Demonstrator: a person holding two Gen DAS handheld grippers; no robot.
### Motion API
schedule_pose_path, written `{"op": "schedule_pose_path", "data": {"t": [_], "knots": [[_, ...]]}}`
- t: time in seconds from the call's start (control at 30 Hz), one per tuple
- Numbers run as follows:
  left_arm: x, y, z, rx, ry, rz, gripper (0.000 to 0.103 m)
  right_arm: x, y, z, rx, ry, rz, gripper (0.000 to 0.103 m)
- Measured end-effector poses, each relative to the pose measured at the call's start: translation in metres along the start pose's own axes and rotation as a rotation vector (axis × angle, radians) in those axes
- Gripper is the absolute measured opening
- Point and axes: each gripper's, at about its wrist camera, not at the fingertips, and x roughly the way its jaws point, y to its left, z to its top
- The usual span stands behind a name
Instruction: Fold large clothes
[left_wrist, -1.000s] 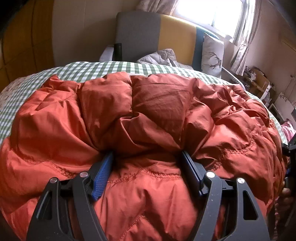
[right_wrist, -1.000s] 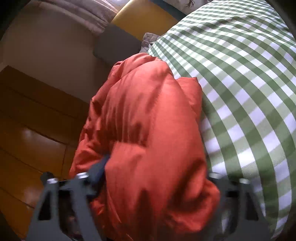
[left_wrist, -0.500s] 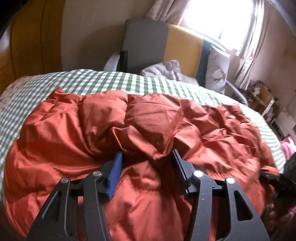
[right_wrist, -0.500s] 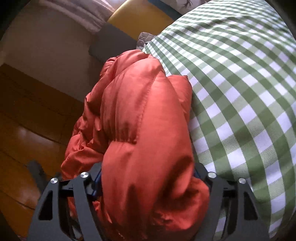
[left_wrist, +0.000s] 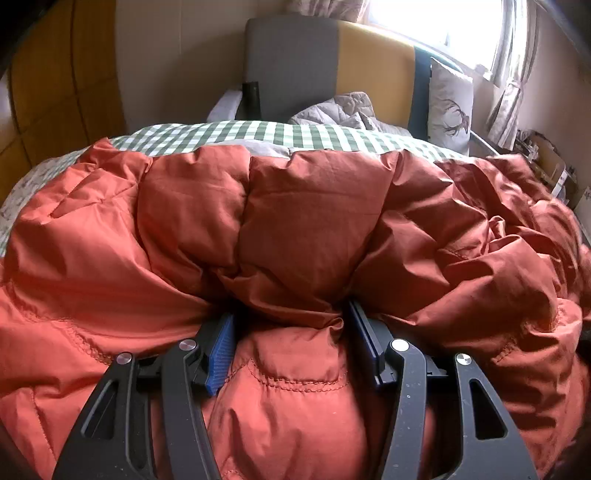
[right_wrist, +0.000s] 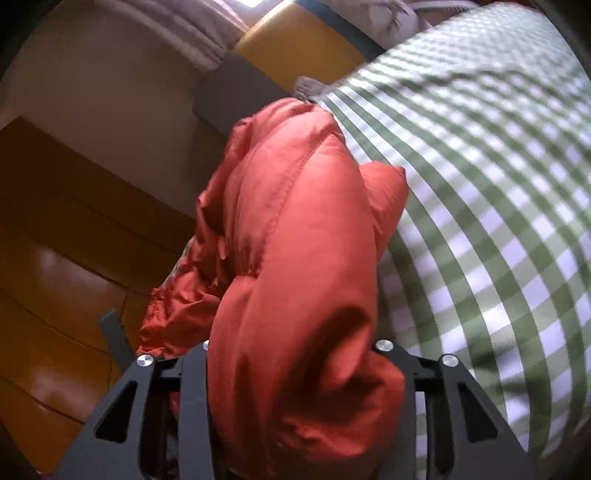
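Mid-fold: left claw (left_wrist: 291, 332) clamped on a thick bunch of the orange puffer jacket (left_wrist: 314, 221), right claw (right_wrist: 291, 354) pinching another padded section, jacket heaped rumpled on the checked bed (right_wrist: 498, 184), so, as I read it, flattening and final folds remain.
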Motion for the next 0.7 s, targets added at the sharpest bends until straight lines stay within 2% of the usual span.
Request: {"op": "schedule_pose_path", "data": {"t": [0.33, 0.4, 0.47, 0.53, 0.63, 0.7], "knots": [[-0.015, 0.007, 0.007, -0.003, -0.009, -0.024, 0.054, -0.015, 0.071, 0.001, -0.165, -0.04, -0.094, 0.035], [-0.036, 0.016, 0.009, -0.013, -0.037, -0.064, 0.054, -0.015, 0.076, 0.001, -0.173, -0.038, -0.118, 0.035], [-0.056, 0.027, 0.01, 0.002, -0.086, -0.059, 0.055, -0.014, 0.08, 0.001, -0.178, -0.039, -0.14, 0.035], [-0.077, 0.049, 0.008, 0.0, -0.137, -0.011, 0.055, -0.016, 0.086, -0.001, -0.182, -0.041, -0.156, 0.034], [-0.096, 0.106, 0.0, -0.081, -0.183, 0.128, 0.055, -0.017, 0.094, -0.004, -0.194, -0.042, -0.2, 0.034], [-0.099, 0.146, -0.007, -0.14, -0.186, 0.257, 0.055, -0.016, 0.098, -0.005, -0.199, -0.039, -0.226, 0.034]]}}
